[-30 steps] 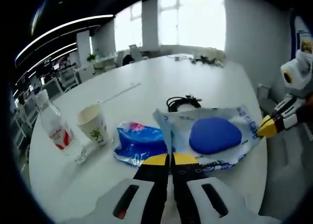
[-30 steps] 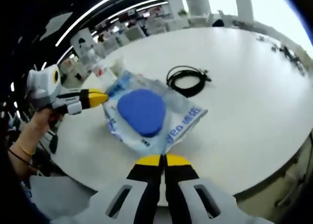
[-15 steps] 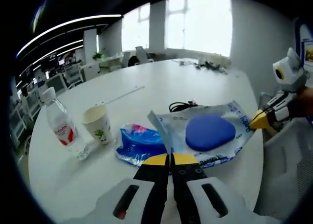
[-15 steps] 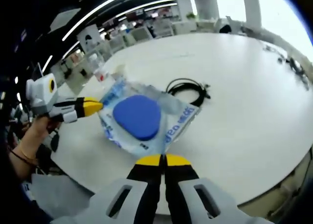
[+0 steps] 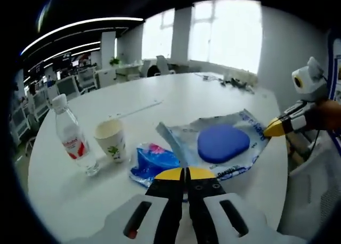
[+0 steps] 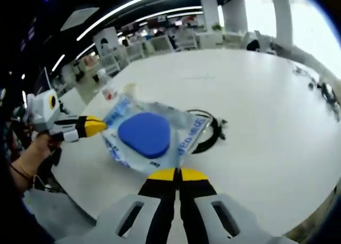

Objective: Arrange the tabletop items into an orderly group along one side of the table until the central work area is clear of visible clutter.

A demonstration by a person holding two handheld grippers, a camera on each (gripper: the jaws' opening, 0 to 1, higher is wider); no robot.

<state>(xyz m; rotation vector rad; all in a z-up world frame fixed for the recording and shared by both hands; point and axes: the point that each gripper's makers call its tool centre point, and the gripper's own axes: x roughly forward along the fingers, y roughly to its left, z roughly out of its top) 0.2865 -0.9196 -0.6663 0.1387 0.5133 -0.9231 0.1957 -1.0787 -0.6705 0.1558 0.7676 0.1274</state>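
A clear plastic bag point(image 5: 237, 128) with a blue oval pad point(image 5: 222, 142) inside hangs stretched between both grippers above the white table point(image 5: 176, 97). My left gripper point(image 5: 185, 173) is shut on the bag's near corner. My right gripper point(image 5: 273, 128) comes in from the right, shut on the opposite edge. In the right gripper view the same bag point(image 6: 189, 135) and pad point(image 6: 144, 135) lie just ahead of my right gripper point(image 6: 170, 174), with my left gripper point(image 6: 95, 125) pinching the far left corner.
A blue wrapper point(image 5: 154, 161), a paper cup point(image 5: 111, 140) and a water bottle point(image 5: 72, 137) stand in a row at the left. A coiled black cable point(image 6: 210, 132) lies partly behind the bag. Office desks and chairs sit beyond the table.
Both grippers have lifted the bag off the table, and it now covers the black cable in the left gripper view. Both cameras rose with the hands.
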